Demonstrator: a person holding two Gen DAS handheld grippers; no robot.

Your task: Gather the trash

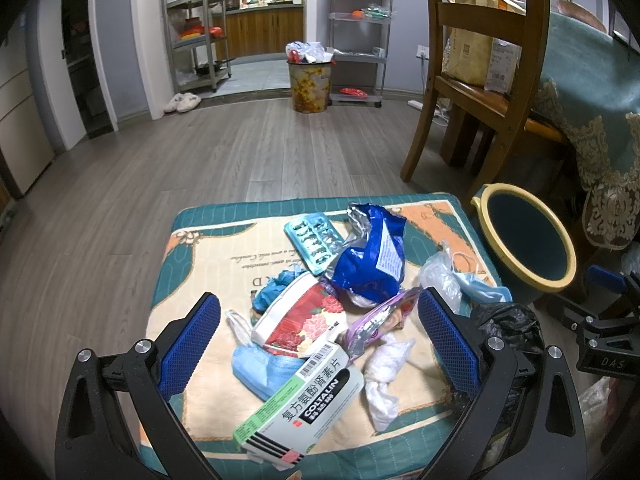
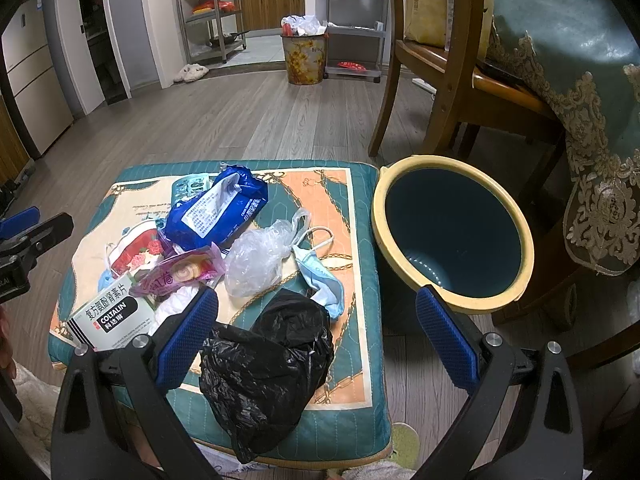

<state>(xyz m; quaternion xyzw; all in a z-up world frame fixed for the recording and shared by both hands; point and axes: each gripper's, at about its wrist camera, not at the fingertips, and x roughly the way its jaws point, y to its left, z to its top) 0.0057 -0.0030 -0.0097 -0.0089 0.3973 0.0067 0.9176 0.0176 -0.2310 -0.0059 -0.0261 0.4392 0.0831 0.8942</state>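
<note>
Trash lies piled on a patterned cushion (image 1: 200, 240): a Coltalin medicine box (image 1: 298, 404), a red floral pack (image 1: 304, 320), a blue wrapper (image 1: 368, 256), a blister pack (image 1: 314, 242), blue face masks (image 1: 260, 368), white tissue (image 1: 384, 376), a clear bag (image 2: 256, 256) and a black bag (image 2: 268, 364). A dark bin with a yellow rim (image 2: 452, 232) stands right of the cushion. My left gripper (image 1: 318, 340) is open above the pile. My right gripper (image 2: 316, 332) is open, just above the black bag.
A wooden chair (image 1: 480, 80) and a table with a teal cloth (image 2: 580, 60) stand to the right. A full floral bin (image 1: 310, 80) and metal shelves (image 1: 200, 24) stand at the far wall. Wood floor (image 1: 200, 152) lies around the cushion.
</note>
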